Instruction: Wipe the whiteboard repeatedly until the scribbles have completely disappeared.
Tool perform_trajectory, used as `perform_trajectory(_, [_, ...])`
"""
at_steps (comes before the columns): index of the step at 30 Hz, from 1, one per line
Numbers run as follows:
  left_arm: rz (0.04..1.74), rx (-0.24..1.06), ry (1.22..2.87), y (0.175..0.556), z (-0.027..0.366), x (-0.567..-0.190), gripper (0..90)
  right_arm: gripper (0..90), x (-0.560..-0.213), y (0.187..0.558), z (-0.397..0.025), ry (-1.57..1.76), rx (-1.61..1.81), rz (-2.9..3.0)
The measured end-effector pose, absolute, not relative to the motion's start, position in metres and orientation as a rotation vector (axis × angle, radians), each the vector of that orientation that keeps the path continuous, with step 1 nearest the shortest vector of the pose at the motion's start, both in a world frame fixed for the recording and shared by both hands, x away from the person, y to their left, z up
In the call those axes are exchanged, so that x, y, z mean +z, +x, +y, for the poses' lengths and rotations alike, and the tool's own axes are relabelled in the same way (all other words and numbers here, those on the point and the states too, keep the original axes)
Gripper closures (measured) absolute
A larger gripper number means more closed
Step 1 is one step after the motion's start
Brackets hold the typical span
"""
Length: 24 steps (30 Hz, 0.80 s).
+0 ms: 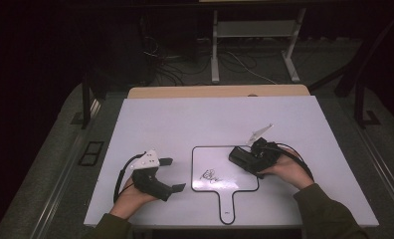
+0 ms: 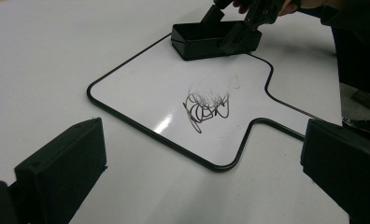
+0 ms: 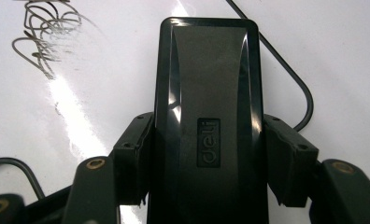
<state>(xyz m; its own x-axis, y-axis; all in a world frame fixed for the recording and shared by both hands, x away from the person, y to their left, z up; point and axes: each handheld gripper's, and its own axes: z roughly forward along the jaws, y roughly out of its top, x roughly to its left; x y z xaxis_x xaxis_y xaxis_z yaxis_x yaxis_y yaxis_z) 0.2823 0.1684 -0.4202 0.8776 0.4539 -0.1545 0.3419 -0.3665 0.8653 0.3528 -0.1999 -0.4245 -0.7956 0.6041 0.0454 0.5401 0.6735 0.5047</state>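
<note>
Right gripper view: eraser [image 3: 209, 126] cut off below, between tool [image 3: 210, 158] jaws.

Overhead view faces forward; both tool views look close at the whiteboard [image 1: 212, 164].

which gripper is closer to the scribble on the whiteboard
Right. The right gripper holds the eraser on the board just beyond the scribble; the left gripper waits off the board's edge.

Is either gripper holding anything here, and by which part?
The right gripper clamps the black eraser across its two long sides, near the end toward the hand. The left gripper is open and holds nothing.
</note>
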Motion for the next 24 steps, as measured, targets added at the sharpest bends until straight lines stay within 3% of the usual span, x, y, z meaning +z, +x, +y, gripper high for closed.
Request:
perform_trajectory(17, [0.579,0.134,1.986,0.282,0.168,-0.420,0.0,38.8,-0.424,0.311,-0.133,0.587,0.806,2.918])
perform_trajectory(24, [0.577,0.134,1.986,0.282,0.169,-0.420,0.0,38.8,-0.424,0.331,-0.154,0.699,0.773,2.857])
